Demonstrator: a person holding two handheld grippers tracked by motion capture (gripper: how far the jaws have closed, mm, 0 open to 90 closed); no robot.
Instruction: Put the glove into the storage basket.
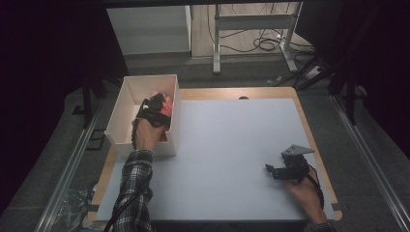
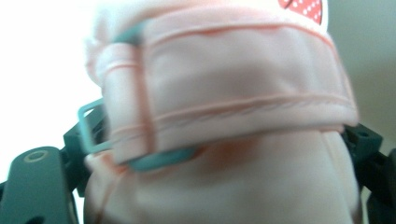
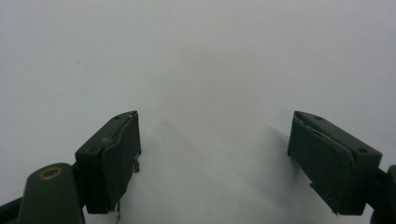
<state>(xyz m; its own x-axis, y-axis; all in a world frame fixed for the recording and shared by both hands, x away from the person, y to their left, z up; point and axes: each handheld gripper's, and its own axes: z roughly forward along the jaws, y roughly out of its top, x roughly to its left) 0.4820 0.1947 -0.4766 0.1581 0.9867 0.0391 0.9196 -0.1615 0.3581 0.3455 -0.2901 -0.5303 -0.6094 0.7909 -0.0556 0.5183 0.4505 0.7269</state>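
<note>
Dark floor and black curtains ring a wooden table [image 1: 296, 96] whose top is almost wholly covered by a pale sheet [image 1: 232, 145]; a strip of bare wood shows along the far and right edges.

At about ten o'clock on the table stands a white box [image 1: 120, 113], open-topped, its left wall close to the table's left edge and its near wall facing the person. The left gripper [image 1: 155, 107] reaches down into it from the near side, the checked sleeve [image 1: 134, 186] running back toward six o'clock. Inside the box, at the gripper's tip, lies a pink cloth item [image 1: 167, 104]. In the left gripper view this pink cloth item [image 2: 243, 107] sits between the spread jaws: soft peach fabric with stitched seams, a strap doubled through a pale teal buckle [image 2: 93, 128], and a red patch with white dots at one o'clock. The jaws stand apart at either side of it; whether their pads press on it is hard to say, since the picture is blurred and very near.

From the box rightward the sheet lies bare across the middle, giving wide room to move.

At four o'clock the right gripper [image 1: 269, 168] rests low over the sheet, near the right and near edges, pointing toward nine o'clock. In the right gripper view its jaws are spread wide with nothing but pale sheet [image 3: 210, 70] between them.
</note>
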